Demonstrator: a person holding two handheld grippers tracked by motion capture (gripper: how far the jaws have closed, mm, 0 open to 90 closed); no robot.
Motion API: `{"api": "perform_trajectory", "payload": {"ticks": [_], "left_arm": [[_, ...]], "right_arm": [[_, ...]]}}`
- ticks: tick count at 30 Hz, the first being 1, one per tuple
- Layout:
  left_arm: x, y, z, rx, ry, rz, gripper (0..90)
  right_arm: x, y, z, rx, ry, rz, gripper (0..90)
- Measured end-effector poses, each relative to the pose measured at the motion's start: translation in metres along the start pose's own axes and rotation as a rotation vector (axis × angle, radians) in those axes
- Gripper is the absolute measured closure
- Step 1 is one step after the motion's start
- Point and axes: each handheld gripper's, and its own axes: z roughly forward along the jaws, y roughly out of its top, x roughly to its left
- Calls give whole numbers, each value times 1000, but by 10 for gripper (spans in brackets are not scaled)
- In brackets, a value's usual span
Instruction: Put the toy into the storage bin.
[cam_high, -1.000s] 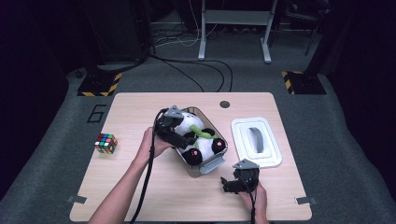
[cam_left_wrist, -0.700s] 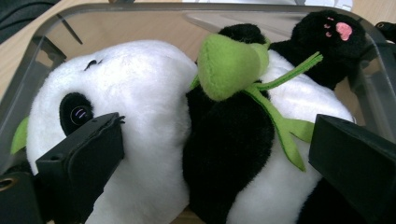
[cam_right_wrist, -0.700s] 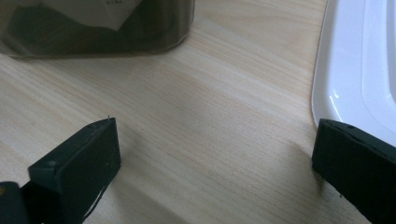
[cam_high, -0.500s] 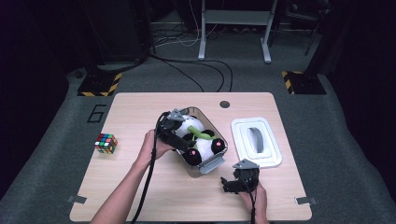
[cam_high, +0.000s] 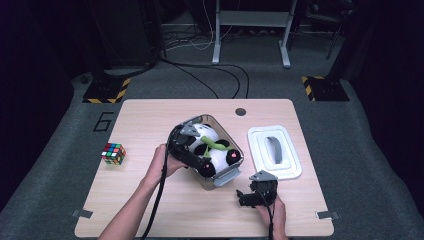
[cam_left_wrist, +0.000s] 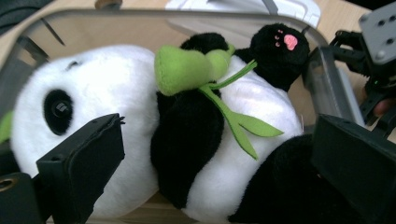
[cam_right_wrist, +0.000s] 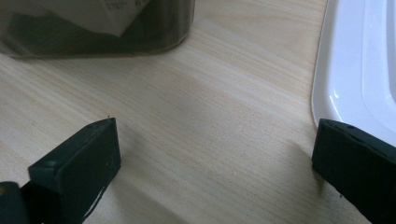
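Inside the clear bin (cam_high: 235, 172), the plush panda (cam_left_wrist: 140, 135) lies between the spread left hand-held gripper (cam_left_wrist: 219, 163).

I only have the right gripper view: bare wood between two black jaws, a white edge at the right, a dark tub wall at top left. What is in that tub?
Observer: A plush panda lies in the clear tub, with a green bamboo sprig on its chest.
Operator: Where is the other gripper?
Observer: The left gripper is over the tub, jaws open on either side of the panda's body.
Operator: And the white edge I see?
Observer: That is the tub's white lid, lying flat on the table to the right of the tub, handle up.
Operator: Anything else on the table?
Observer: A colour cube sits near the left edge, apart from everything.
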Motion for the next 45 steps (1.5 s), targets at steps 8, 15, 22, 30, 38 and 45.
{"api": "perform_trajectory", "payload": {"ticks": [8, 15, 22, 30, 38, 45], "left_arm": [[4, -2, 2, -35, -30, -31, 29], [2, 8, -3, -48, -32, -26, 27], [2, -1, 20, 18, -22, -46, 35], [-5, 3, 34, 113, 45, -12, 39], [3, 2, 21, 16, -18, -73, 56], [31, 10, 11, -14, 26, -129, 59]], "right_arm": [[0, 0, 0, 0, 0, 0, 4], [0, 0, 0, 0, 0, 0, 4], [0, 0, 0, 0, 0, 0, 4], [0, 0, 0, -2, -1, -5, 5], [-1, 0, 0, -2, 4, -10, 5], [-1, 0, 0, -2, 4, -11, 5]]}}
